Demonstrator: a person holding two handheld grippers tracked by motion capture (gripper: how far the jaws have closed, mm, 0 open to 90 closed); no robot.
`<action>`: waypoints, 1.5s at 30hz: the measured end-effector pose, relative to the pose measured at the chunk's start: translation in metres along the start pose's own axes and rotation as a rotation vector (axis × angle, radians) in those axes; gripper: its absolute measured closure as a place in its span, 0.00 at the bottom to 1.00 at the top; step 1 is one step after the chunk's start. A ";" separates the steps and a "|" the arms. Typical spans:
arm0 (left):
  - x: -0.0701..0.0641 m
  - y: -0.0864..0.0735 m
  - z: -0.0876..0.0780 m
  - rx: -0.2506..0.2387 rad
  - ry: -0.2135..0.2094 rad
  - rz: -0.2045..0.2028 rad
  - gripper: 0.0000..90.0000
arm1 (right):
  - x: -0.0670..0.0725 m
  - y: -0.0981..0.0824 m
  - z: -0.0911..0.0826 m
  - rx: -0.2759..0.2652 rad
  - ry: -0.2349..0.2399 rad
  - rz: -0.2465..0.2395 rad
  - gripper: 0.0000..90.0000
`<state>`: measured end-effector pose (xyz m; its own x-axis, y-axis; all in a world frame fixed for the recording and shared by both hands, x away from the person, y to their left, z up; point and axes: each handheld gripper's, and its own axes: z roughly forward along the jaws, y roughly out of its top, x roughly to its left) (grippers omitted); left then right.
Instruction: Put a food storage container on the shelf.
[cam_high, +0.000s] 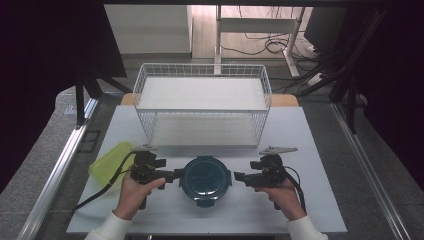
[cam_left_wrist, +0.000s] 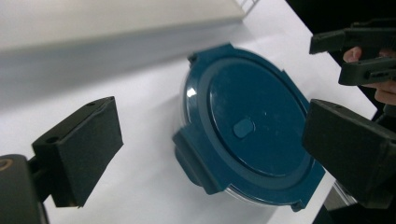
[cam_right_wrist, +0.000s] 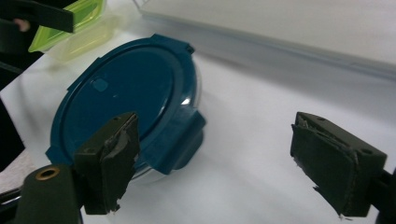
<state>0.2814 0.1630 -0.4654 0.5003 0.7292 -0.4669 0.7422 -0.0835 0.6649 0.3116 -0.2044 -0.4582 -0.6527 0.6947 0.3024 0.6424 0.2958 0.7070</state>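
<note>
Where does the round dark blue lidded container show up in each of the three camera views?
High view: the round dark blue lidded container sits low and centre, on the white table between the two grippers.
Left gripper view: centre right, tilted.
Right gripper view: left of centre, partly behind the left jaw.
Shared landmark: the white wire shelf rack behind it, along the top edge of both gripper views.

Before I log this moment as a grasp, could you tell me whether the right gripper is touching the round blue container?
Apart. In the high view, bare table separates the right gripper from the round blue container.
</note>
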 end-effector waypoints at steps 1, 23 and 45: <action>0.000 -0.001 0.003 0.008 -0.005 -0.003 0.05 | 0.001 0.000 0.003 0.006 0.013 0.006 0.17; 0.001 -0.015 0.033 0.103 -0.020 -0.031 0.09 | 0.003 -0.010 0.037 0.056 0.092 0.117 0.16; 0.012 -0.025 0.048 0.138 -0.141 -0.150 0.16 | 0.006 -0.016 0.061 0.098 0.201 0.237 0.16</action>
<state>0.2906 0.1415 -0.5153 0.4303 0.6388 -0.6378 0.8618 -0.0804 0.5009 0.3217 -0.1655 -0.5066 -0.5408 0.6110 0.5782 0.8149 0.2100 0.5403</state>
